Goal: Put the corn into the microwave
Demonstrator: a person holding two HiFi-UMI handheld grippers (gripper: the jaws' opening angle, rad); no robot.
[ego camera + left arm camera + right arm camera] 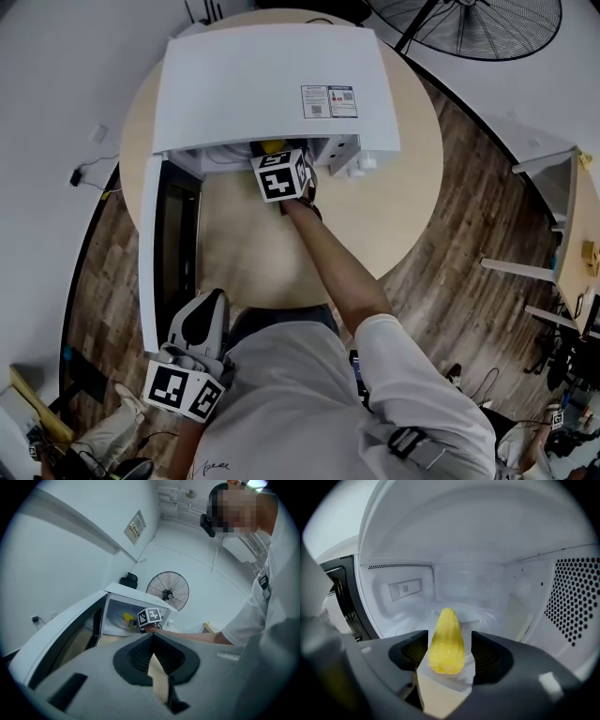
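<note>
The yellow corn lies in the open white microwave, its tip pointing toward the back wall. It also shows in the head view as a yellow spot, the corn, and in the left gripper view as the corn on the glass plate. My right gripper reaches into the doorway with the corn between its jaws and a thin gap at the right pad; it is open. My left gripper stays near my body, shut and empty, beside the edge of the door.
The microwave door swings open to the left, toward me. The microwave stands on a round wooden table. A floor fan stands behind it, and white shelving is at the right over wood flooring.
</note>
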